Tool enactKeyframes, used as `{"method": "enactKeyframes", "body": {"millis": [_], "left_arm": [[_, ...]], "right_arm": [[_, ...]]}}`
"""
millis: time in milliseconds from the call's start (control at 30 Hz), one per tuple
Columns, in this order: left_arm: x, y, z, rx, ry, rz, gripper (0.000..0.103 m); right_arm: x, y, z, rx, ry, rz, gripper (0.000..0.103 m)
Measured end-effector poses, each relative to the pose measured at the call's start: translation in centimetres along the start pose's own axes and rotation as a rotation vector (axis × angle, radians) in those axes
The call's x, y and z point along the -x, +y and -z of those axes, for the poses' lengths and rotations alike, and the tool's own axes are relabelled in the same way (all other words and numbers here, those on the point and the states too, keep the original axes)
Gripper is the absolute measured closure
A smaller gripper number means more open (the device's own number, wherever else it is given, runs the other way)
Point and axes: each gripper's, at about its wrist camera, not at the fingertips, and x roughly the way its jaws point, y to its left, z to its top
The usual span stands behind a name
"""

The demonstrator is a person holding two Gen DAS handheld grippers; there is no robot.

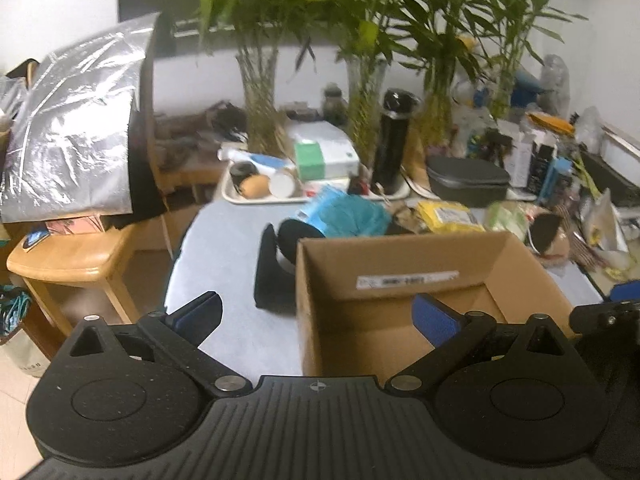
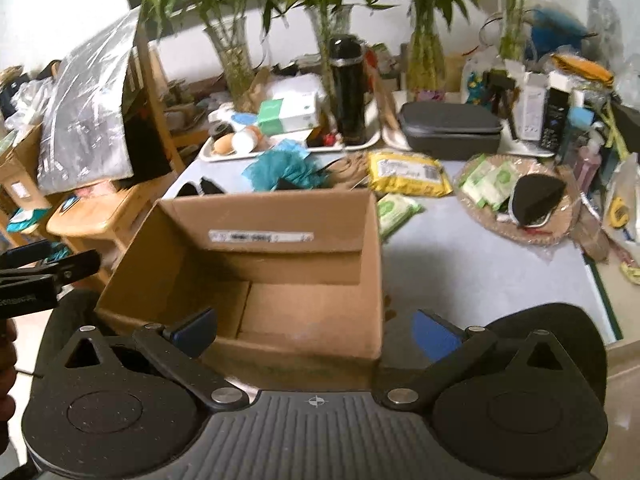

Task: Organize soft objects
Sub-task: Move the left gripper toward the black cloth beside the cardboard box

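Cardboard box (image 2: 280,264) ×1, 2 grippers' jaws spread wide, empty, 1 teal fluffy item (image 2: 280,168)

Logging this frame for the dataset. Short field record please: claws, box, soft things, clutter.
left claw: open, holding nothing, at the box's near left corner
right claw: open, holding nothing, at the box's near wall
box: cardboard, open top, nothing visible inside
soft things: teal fluffy item and black cloth on the table, outside the box
clutter: tray, black bottle, plant vases

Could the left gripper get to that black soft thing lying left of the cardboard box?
Probably yes. The left gripper is open, and bare table lies between it and the black soft thing beside the cardboard box.
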Motion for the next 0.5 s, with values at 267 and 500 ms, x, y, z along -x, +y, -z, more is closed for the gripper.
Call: {"method": "enactKeyframes", "body": {"millis": [267,500], "left_arm": [[-0.7,0.6,0.2,-0.005,-0.047,0.012,0.000],[-2.0,0.8,0.6,-0.059,0.013,0.013,0.000]], "right_arm": [[-1.1,-1.0,0.8,-0.007,-0.037,0.040,0.000],[-1.5,-1.4,0.8,0.007,-0.051,0.032,0.000]]}}
